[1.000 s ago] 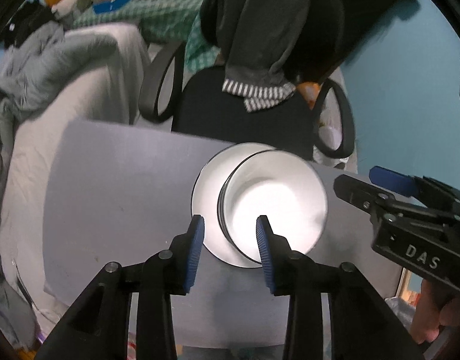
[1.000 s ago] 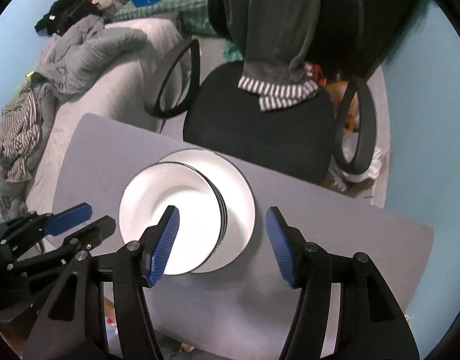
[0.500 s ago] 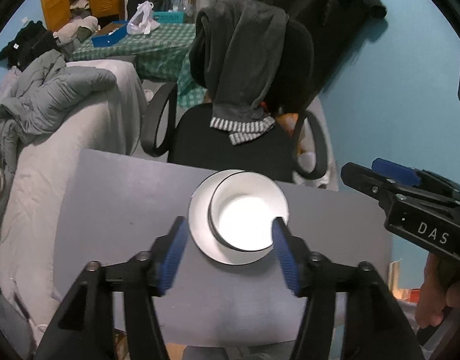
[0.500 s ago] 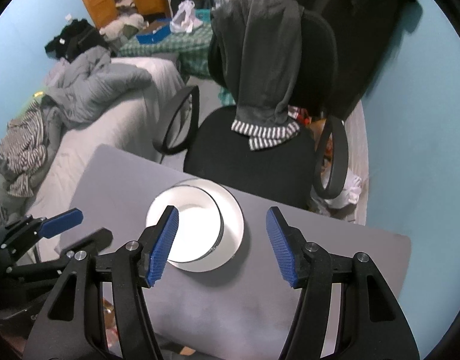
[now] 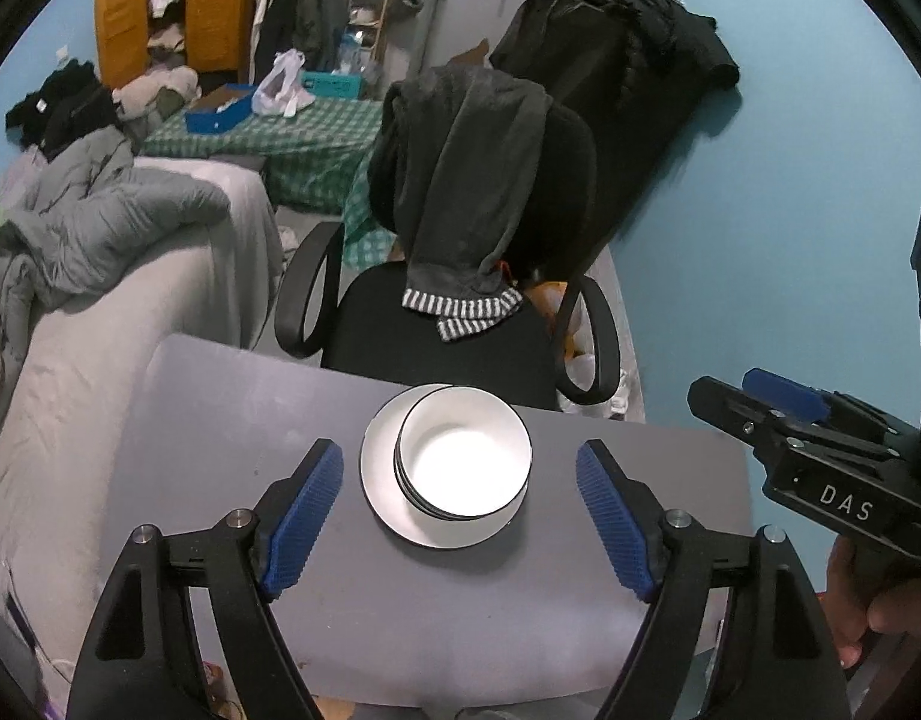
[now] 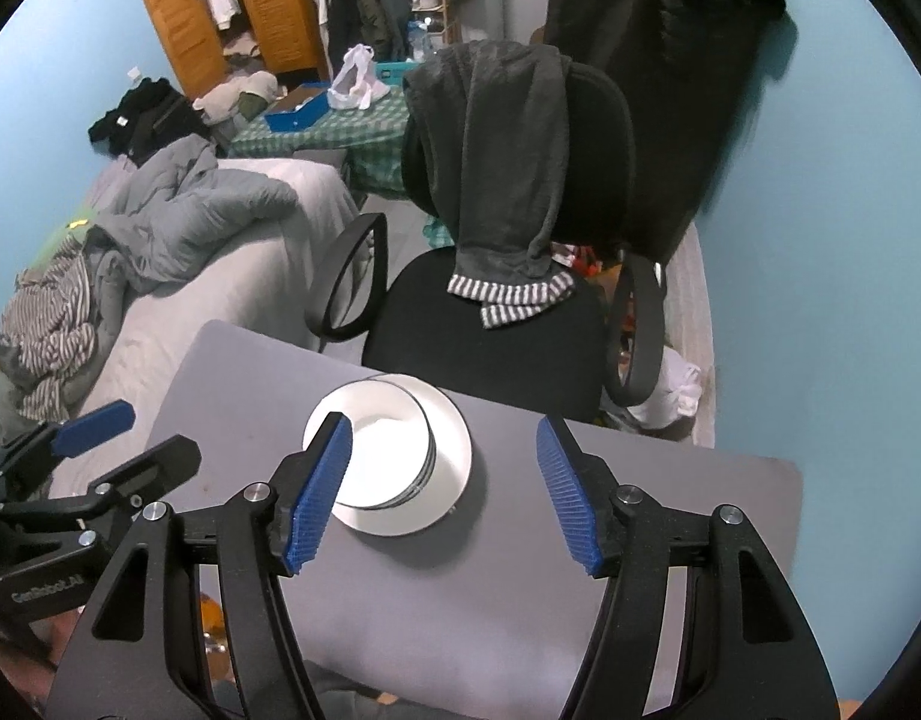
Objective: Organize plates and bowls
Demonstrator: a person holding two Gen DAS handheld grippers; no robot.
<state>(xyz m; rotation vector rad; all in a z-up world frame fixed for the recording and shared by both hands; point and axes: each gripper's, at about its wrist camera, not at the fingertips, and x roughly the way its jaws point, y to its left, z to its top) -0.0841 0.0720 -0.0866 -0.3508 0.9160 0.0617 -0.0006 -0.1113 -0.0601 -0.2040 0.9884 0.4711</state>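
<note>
A stack of white bowls with dark rims (image 5: 464,461) (image 6: 383,455) sits on a white plate (image 5: 381,498) (image 6: 454,450) near the far edge of the grey table (image 5: 220,420) (image 6: 670,480). My left gripper (image 5: 460,519) hangs above and in front of the stack; its jaws are opening wide with nothing between them. My right gripper (image 6: 442,489) is also raised over the table, open and empty, with its left pad in front of the bowls. Each gripper shows at the edge of the other's view: the right gripper (image 5: 820,438), the left gripper (image 6: 82,468).
A black office chair (image 5: 460,336) (image 6: 490,324) draped with a dark sweater stands right behind the table. A bed with grey bedding (image 5: 100,252) (image 6: 178,222) lies to the left, a blue wall (image 5: 760,228) to the right. A hand (image 5: 868,618) holds the right gripper's handle.
Both grippers have risen and drawn back from the bowls and plate, which now look smaller. The left jaws have spread from narrow to wide. The stack has stayed put.
</note>
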